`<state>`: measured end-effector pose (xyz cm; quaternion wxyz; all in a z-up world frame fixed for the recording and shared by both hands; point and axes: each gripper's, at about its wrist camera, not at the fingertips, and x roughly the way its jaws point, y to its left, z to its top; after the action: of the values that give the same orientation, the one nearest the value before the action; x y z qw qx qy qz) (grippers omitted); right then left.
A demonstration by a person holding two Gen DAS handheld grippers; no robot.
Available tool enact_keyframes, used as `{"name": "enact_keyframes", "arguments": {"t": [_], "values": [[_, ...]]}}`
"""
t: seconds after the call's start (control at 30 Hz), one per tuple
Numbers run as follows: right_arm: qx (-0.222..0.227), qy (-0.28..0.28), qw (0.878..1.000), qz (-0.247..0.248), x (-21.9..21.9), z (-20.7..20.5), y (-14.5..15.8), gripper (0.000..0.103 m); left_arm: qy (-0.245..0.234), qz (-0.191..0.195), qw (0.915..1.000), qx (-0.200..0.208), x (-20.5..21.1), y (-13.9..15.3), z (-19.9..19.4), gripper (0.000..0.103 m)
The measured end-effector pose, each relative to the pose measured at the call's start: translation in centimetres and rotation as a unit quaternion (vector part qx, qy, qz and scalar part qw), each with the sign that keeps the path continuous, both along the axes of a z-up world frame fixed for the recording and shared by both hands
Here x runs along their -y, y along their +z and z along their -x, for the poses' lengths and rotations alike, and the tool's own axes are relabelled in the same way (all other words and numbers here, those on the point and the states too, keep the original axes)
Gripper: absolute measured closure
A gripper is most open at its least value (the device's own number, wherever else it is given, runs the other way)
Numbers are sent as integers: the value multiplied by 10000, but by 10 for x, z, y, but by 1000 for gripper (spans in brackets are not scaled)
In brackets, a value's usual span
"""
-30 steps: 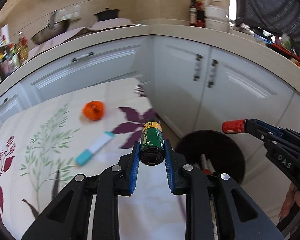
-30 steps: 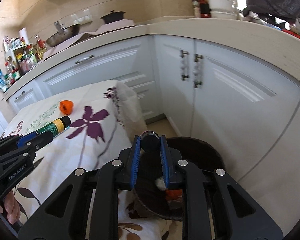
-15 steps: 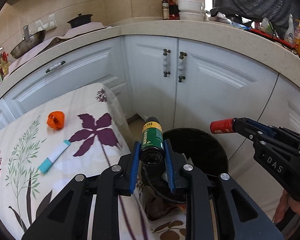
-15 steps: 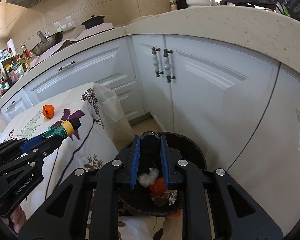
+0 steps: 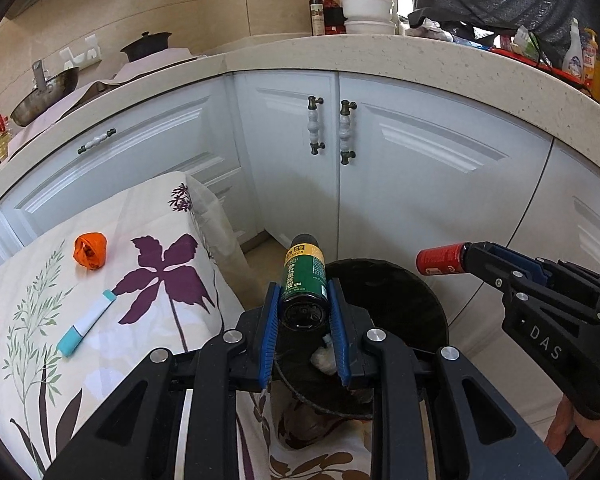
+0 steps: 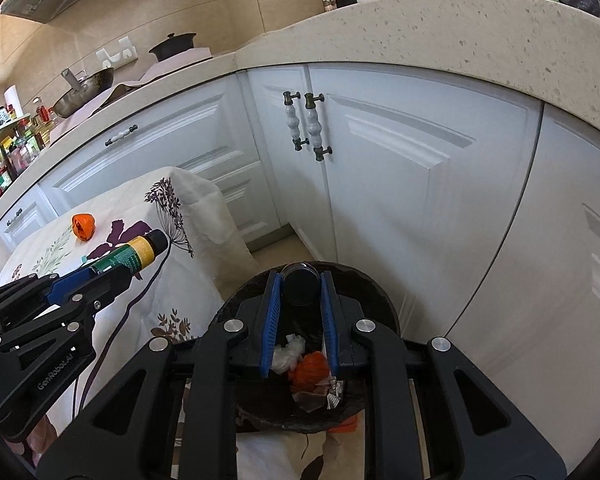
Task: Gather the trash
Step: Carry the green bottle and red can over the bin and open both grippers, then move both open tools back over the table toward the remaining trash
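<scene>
1. the left gripper (image 5: 305,312) was closed on a green-labelled dark bottle with a yellow band (image 5: 303,280), blue pads pressing both sides, and held it out above the near rim of the round black trash bin (image 5: 404,300).
2. the right gripper (image 6: 300,300) was clamped on a small red can with a black base (image 5: 440,259), poised over the bin mouth.
3. the bin stood on the floor beside the white cabinet doors (image 5: 420,168) and already held white tissue and orange scraps (image 6: 310,366).
4. risk: the bottle sat at the bin's table-side edge; released there, it could strike the rim and roll onto the floor.
5. risk: the two grippers were near each other over one opening; dropping together might knock the can and the bottle against one another.
6. outstanding: a crumpled orange wrapper (image 5: 90,250) and a white-and-teal tube (image 5: 86,322) lay on the flower-printed tablecloth (image 5: 160,280), uncollected.
7. writing: "das" on the right gripper body, "genrobot.ai" on the left; the bottle label carried chinese characters, too small to read. white print on the can was illegible.
</scene>
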<state>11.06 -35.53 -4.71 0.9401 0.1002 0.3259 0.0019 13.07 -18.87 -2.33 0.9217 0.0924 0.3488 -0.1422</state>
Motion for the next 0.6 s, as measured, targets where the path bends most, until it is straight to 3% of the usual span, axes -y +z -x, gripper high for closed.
{"name": "enact_keyframes", "arguments": {"t": [0.37,0.43,0.5,0.53,0.6], "values": [[-13,-86,9999,65,2,-7,-4,84,24,-15,10000,-42,4,-6,-7,78],[-73,-94,9999,86,2,-10,-8,82,71,-23,10000,-42,4,-7,-9,73],[-78,-162,9998,107,3,-12,-10,70,113,8,9999,-32,2,-5,-10,59],[-77,-177,9998,102,3,-12,-11,64,138,24,9999,-3,1,-4,-9,58],[-98,-178,9998,82,2,-14,-12,64,150,23,9999,56,-3,0,-9,56]]}}
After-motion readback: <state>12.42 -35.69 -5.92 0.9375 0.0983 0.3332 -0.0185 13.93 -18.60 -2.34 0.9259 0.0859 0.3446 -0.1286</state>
